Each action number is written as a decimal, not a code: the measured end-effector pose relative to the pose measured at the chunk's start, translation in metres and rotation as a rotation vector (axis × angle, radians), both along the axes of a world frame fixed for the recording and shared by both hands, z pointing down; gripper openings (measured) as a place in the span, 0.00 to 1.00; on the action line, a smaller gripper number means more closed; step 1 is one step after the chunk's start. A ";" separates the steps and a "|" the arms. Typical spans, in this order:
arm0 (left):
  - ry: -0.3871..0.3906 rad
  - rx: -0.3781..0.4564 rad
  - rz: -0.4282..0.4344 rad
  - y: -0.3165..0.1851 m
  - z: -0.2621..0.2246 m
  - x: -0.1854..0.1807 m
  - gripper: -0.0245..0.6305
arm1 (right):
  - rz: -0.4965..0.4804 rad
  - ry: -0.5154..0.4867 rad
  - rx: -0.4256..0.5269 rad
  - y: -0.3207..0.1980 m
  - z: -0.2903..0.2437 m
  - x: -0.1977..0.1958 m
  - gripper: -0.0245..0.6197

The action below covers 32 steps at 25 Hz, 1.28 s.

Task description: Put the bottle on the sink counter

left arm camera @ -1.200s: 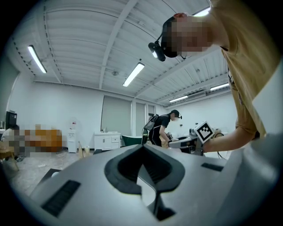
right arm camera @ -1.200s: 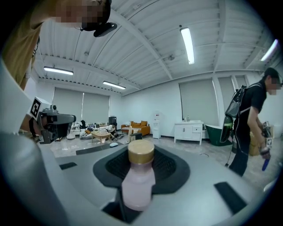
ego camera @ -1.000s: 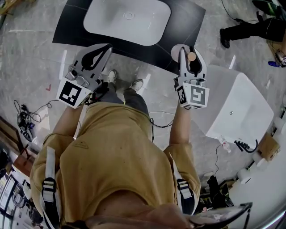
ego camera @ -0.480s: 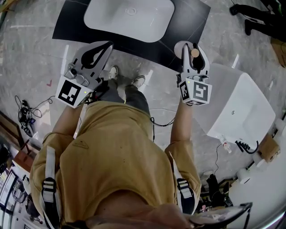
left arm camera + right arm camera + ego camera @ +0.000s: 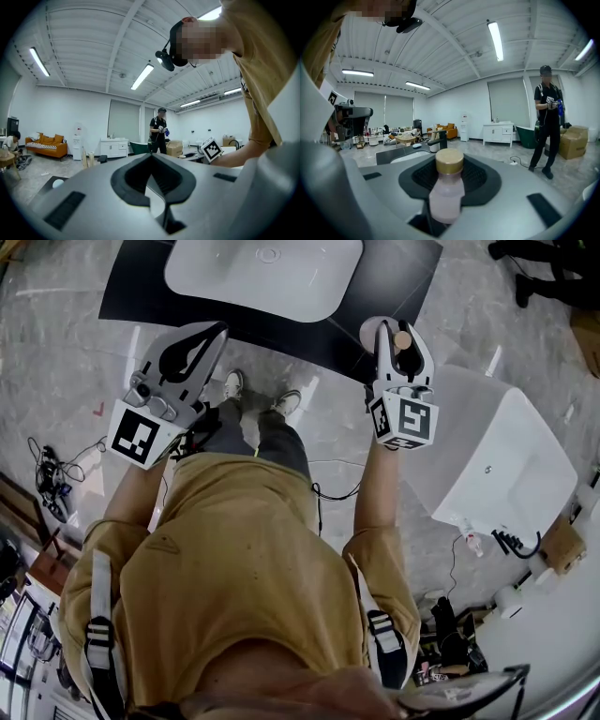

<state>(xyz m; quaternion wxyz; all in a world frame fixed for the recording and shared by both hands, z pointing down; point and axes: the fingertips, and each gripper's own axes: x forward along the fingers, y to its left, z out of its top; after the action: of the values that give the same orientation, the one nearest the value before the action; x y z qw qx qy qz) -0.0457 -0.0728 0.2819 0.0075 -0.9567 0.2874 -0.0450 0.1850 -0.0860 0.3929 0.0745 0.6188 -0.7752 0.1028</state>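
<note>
A small pale pink bottle (image 5: 446,194) with a gold cap (image 5: 403,337) stands upright between the jaws of my right gripper (image 5: 397,351), which is shut on it. In the head view this gripper hangs over the floor, just before the front right part of the black sink counter (image 5: 384,287). The white basin (image 5: 262,273) is set into that counter. My left gripper (image 5: 214,334) is held level at the left, before the counter's front edge. Its jaws meet at the tips with nothing between them (image 5: 151,161). In the right gripper view the counter (image 5: 391,157) and a dark tap (image 5: 439,140) lie ahead to the left.
A white box-shaped unit (image 5: 502,460) stands on the floor just right of my right gripper. Cables (image 5: 52,488) lie on the floor at the left. A person in black (image 5: 546,117) stands at the right in the right gripper view. My feet (image 5: 258,395) are close under the counter's edge.
The right gripper still holds the bottle and has barely moved. The counter and basin have drifted slightly left in the head view. The left gripper keeps its pose.
</note>
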 end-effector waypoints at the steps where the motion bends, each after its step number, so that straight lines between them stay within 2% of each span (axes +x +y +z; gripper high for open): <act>1: 0.001 -0.001 0.000 -0.001 0.001 0.001 0.04 | 0.001 0.001 -0.005 -0.001 0.003 0.001 0.22; 32: -0.005 -0.030 0.028 -0.017 0.020 0.021 0.04 | -0.009 0.018 -0.043 -0.028 0.042 0.005 0.22</act>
<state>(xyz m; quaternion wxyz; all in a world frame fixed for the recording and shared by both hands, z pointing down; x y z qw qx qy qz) -0.0242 -0.0897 0.3017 -0.0057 -0.9606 0.2730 -0.0516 0.1897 -0.1136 0.4349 0.0951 0.6147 -0.7748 0.1136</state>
